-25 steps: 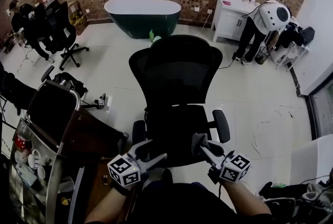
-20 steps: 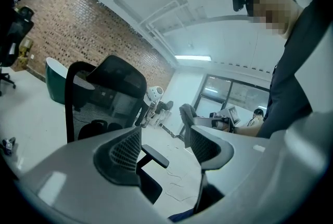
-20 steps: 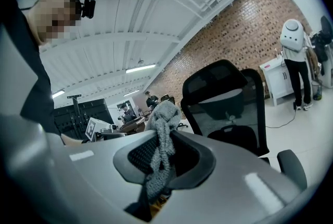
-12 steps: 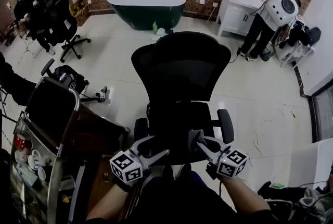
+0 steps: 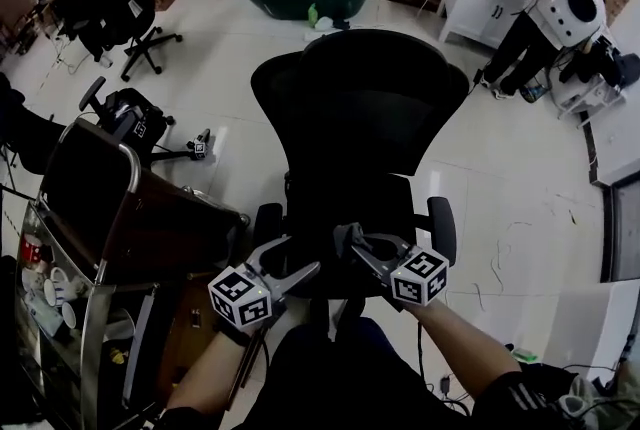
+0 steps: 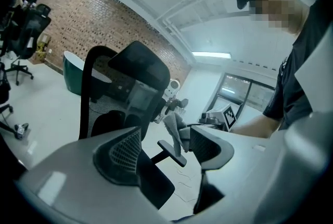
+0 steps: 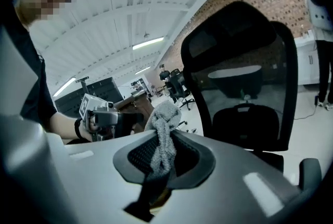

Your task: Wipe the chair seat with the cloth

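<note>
cloth (image 7: pixel 162 132) pinched in right gripper (image 5: pixel 352 248) | left gripper (image 5: pixel 300 260) jaws apart, empty

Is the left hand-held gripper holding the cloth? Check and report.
No, the left hand-held gripper has its jaws apart with nothing between them, while the cloth is clamped in the right hand-held gripper.

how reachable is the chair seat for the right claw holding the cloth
Probably yes: the right claw, shut on the grey cloth, hangs over the chair seat near its front, with nothing visibly between them.
</note>
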The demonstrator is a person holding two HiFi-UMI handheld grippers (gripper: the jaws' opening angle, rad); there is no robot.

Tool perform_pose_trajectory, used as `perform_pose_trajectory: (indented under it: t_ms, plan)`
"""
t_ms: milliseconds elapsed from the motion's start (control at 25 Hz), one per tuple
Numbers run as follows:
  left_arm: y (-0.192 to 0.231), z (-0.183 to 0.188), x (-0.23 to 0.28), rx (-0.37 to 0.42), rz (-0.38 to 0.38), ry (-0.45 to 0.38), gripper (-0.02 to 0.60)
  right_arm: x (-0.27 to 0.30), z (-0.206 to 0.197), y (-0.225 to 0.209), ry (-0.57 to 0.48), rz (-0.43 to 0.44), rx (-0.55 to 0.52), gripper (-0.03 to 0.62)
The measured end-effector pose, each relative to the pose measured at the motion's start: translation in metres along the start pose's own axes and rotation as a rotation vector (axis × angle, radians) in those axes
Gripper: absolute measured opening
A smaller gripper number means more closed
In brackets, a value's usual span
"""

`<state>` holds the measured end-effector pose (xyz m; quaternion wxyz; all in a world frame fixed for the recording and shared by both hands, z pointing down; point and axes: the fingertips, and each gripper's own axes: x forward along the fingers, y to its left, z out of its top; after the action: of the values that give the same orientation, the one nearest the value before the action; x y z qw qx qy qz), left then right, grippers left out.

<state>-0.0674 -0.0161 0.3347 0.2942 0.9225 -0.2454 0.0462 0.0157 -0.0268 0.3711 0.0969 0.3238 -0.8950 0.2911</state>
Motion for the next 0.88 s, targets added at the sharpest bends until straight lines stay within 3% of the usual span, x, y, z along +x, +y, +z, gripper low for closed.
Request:
perform_pose_trajectory:
  t_ms: [360,720,880]
  plan:
    - [0.087,-0.048,0.035,-0.094,0.118,0.034,0.321,0.131,-0.067,-0.092,0.234,0.025,-0.049,0.052]
    - [0.154,-0.1,0.067,-0.161,0.158,0.018,0.324,0.265,-0.168,-0.194,0.466,-0.039,-0.143,0.052]
    - [0.173,-0.112,0.077,-0.176,0.157,0.001,0.324,0.313,-0.193,-0.229,0.499,-0.083,-0.179,0.052]
